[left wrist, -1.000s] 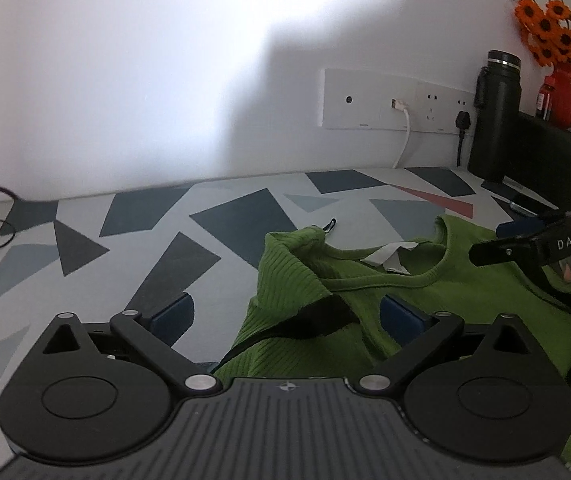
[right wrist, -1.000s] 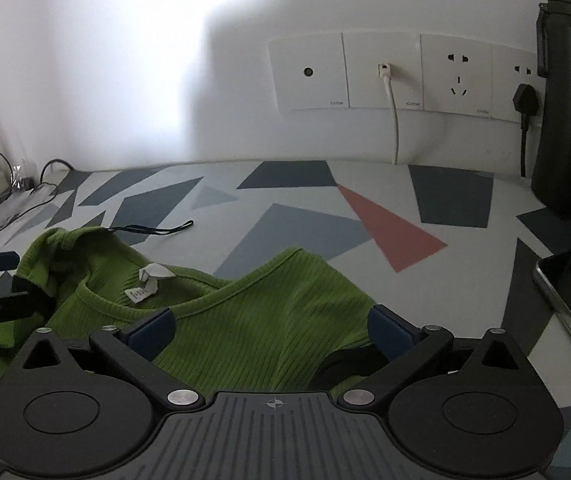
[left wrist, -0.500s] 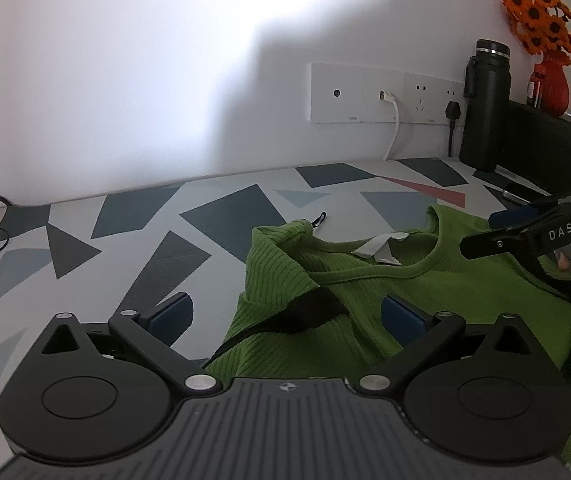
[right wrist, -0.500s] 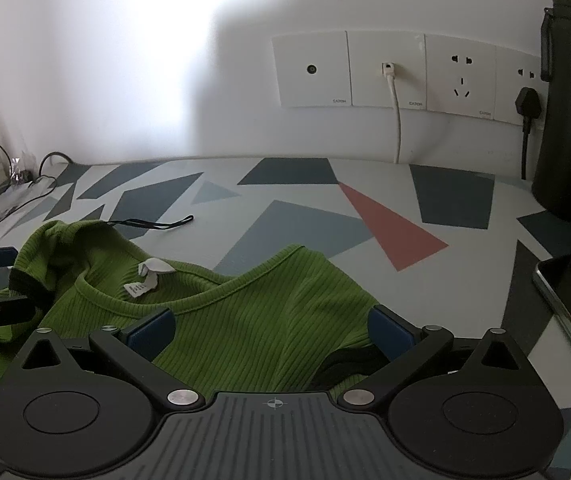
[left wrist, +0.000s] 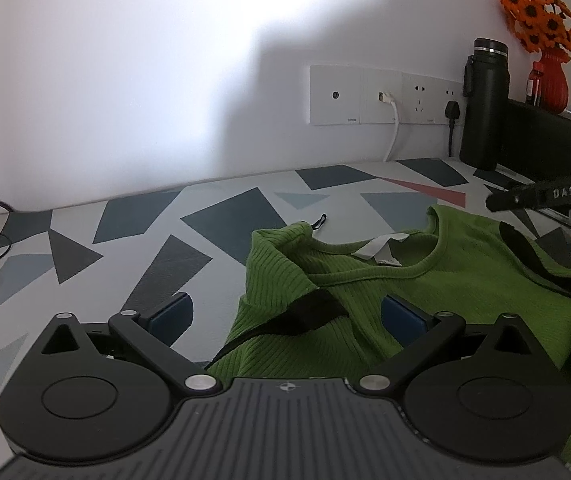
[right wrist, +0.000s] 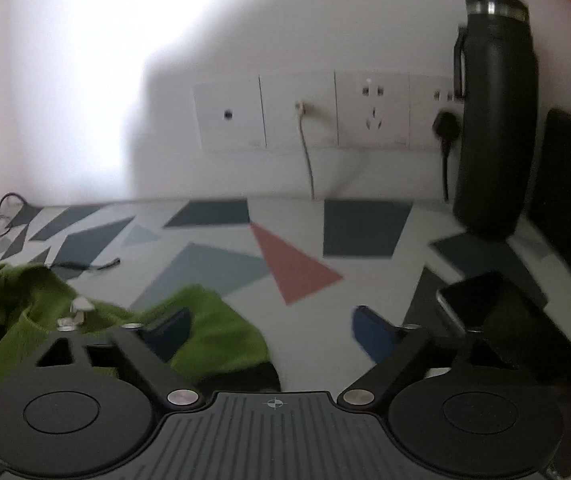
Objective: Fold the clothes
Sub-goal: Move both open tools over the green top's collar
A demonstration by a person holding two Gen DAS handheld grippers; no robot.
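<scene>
Where the patterned table [left wrist: 213, 220] meets the white wall, a green ribbed top [left wrist: 425, 292] lies crumpled with its neckline and white label [left wrist: 381, 249] facing up. Left gripper [left wrist: 285, 316]: released, jaws spread wide, nothing held; the blue pad of one finger sits over bare table and the other over the garment, with a black strap [left wrist: 309, 316] on the shoulder between them. Right gripper [right wrist: 273, 328]: likewise released and empty, jaws wide apart; its left finger overlaps the edge of the green fabric, its right finger is above the table, just beside a dark phone [right wrist: 481, 304]. The right wrist view is motion-blurred. A black flask [right wrist: 493, 120] stands upright against the wall next to the socket panel [right wrist: 325, 112], which carries a white cable and a black plug. An orange flower vase [left wrist: 549, 76] stands on a dark ledge to the far right.
</scene>
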